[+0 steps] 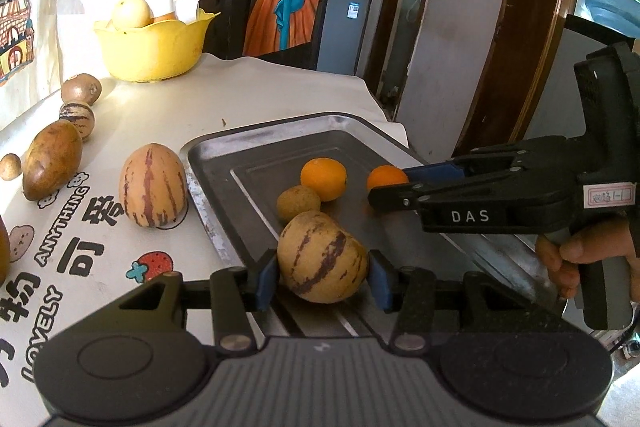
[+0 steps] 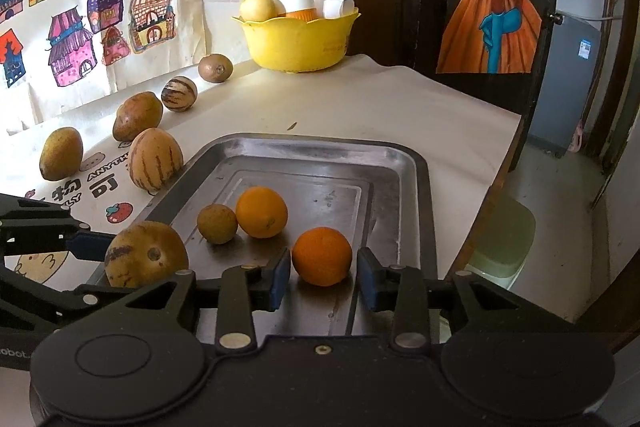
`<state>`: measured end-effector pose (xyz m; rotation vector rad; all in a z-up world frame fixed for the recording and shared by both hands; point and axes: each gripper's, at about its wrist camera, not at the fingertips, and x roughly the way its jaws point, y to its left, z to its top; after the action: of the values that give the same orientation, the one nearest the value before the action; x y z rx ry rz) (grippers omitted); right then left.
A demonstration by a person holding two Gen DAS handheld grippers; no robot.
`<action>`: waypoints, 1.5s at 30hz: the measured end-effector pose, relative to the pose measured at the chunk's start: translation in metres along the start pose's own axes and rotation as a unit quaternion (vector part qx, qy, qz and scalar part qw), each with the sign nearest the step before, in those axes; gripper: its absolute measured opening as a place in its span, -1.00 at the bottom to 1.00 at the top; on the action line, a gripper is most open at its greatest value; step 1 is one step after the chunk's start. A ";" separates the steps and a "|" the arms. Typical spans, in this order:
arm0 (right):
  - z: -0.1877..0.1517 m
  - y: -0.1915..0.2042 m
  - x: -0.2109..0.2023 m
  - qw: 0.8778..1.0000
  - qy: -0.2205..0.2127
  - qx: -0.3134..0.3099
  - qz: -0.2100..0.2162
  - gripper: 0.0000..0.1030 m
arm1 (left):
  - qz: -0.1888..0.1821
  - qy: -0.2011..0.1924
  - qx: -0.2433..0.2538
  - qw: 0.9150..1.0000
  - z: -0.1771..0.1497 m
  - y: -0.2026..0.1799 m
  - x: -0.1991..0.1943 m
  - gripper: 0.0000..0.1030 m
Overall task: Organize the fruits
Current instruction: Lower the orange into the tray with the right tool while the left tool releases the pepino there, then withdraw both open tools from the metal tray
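Observation:
A metal tray lies on the cloth-covered table. My left gripper stands open around a tan, purple-striped melon at the tray's near-left rim; a thin gap shows at the right pad. My right gripper is open too, with an orange resting on the tray between its blue pads, clear of both. A second orange and a small brownish round fruit sit together mid-tray.
Another striped melon stands just left of the tray. Several brown fruits line the wall side. A yellow bowl holding fruit and jars sits at the back. The table drops off to the right of the tray.

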<state>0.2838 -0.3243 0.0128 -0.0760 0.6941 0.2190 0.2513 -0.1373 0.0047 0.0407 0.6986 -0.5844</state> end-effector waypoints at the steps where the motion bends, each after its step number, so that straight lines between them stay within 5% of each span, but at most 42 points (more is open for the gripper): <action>1: 0.000 0.000 -0.001 1.000 -0.002 0.000 -0.003 -0.20 | -0.001 -0.002 -0.002 1.000 0.000 0.001 -0.001 0.05; 22: -0.008 0.013 -0.068 0.998 -0.055 0.009 -0.022 0.74 | 0.043 -0.077 -0.077 0.993 -0.010 0.007 -0.075 0.99; 29: -0.017 0.035 -0.093 0.998 -0.064 -0.014 -0.022 0.99 | 0.077 -0.086 -0.115 0.987 -0.022 0.015 -0.101 0.99; 45: -0.070 0.093 -0.128 0.999 -0.029 -0.032 -0.021 0.99 | 0.137 -0.044 -0.140 0.980 -0.076 0.030 -0.140 0.99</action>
<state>0.1237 -0.2658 0.0416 -0.1452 0.6269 0.2031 0.1359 -0.0263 0.0281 -0.1479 0.6703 -0.2196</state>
